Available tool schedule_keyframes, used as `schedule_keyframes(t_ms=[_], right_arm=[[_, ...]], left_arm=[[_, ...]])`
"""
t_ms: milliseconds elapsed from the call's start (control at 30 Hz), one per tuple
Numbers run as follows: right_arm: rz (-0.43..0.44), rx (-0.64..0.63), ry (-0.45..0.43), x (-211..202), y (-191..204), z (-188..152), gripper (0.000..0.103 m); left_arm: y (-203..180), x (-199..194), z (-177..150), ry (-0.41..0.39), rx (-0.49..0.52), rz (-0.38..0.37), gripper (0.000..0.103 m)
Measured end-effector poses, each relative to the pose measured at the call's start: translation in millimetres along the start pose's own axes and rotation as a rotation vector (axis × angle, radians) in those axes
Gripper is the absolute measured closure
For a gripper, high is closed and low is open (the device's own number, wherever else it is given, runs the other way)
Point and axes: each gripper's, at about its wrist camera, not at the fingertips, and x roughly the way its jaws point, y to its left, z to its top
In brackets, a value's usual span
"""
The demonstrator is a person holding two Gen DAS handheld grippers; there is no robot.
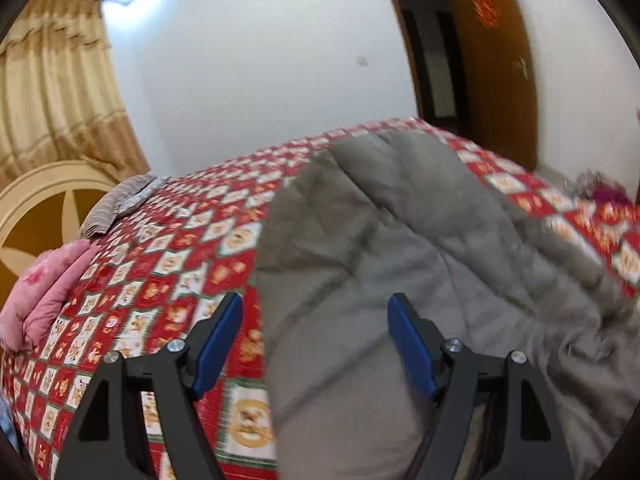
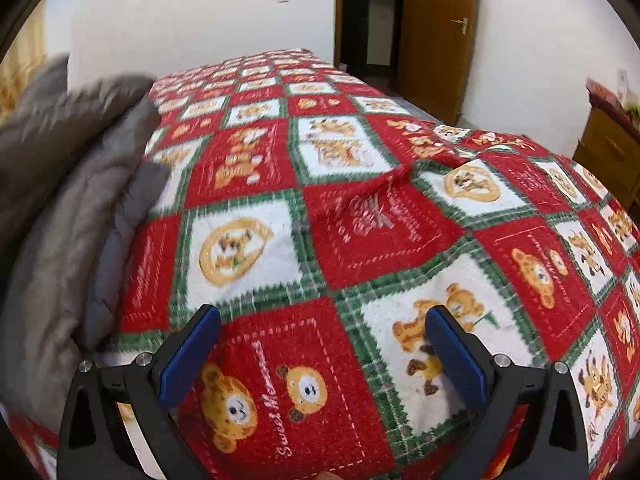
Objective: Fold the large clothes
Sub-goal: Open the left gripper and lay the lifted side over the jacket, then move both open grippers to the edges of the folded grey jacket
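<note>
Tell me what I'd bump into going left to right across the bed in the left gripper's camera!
Pink pillow → red teddy-bear blanket → grey puffy coat.

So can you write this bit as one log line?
left gripper: open, empty | right gripper: open, empty | grey coat: on bed

A plain grey padded garment (image 1: 400,240) lies on a bedspread (image 2: 360,220) checked in red and white squares with green plaid borders and orange-yellow bear prints, a pink quilt (image 1: 48,288) sits at the left, and the fingers (image 2: 192,356) carry blue pads on black frames.
</note>
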Motion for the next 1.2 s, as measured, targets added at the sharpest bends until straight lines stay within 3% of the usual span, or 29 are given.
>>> schedule_keyframes(t_ms=[133, 200, 333, 400, 433, 533, 600, 767, 833, 1000, 1200], right_arm=[[0.033, 0.029, -0.051, -22, 7, 28, 0.006], [0.047, 0.020, -0.072, -32, 17, 44, 0.014], [0.095, -0.008, -0.128, -56, 48, 82, 0.015], [0.124, -0.040, -0.166, -72, 72, 101, 0.015], [0.144, -0.053, -0.176, -78, 83, 107, 0.015], [0.210, -0.100, -0.173, -91, 121, 123, 0.015], [0.235, -0.141, -0.167, -96, 147, 130, 0.015], [0.231, -0.226, -0.131, -86, 190, 131, 0.015], [0.209, -0.249, -0.100, -71, 195, 128, 0.024], [0.143, -0.250, -0.023, -36, 183, 107, 0.027], [0.128, -0.216, 0.019, -10, 161, 88, 0.027]], left_arm=[[-32, 6, -13, -0.011, 0.063, -0.018, 0.025], [-31, 2, -11, -0.012, 0.059, -0.040, 0.025], [-13, -9, 2, -0.015, 0.024, -0.080, 0.024], [8, -19, 11, -0.056, -0.025, -0.058, 0.005], [22, -22, 16, -0.078, -0.051, -0.019, 0.001], [44, -11, 23, -0.064, -0.068, 0.088, 0.000], [61, 3, 22, -0.020, -0.114, 0.117, 0.000], [74, 31, 15, 0.050, -0.177, 0.122, 0.000], [68, 41, 14, 0.070, -0.177, 0.106, 0.000], [49, 59, 7, 0.096, -0.163, 0.086, 0.000], [25, 62, 9, 0.084, -0.112, 0.062, 0.000]])
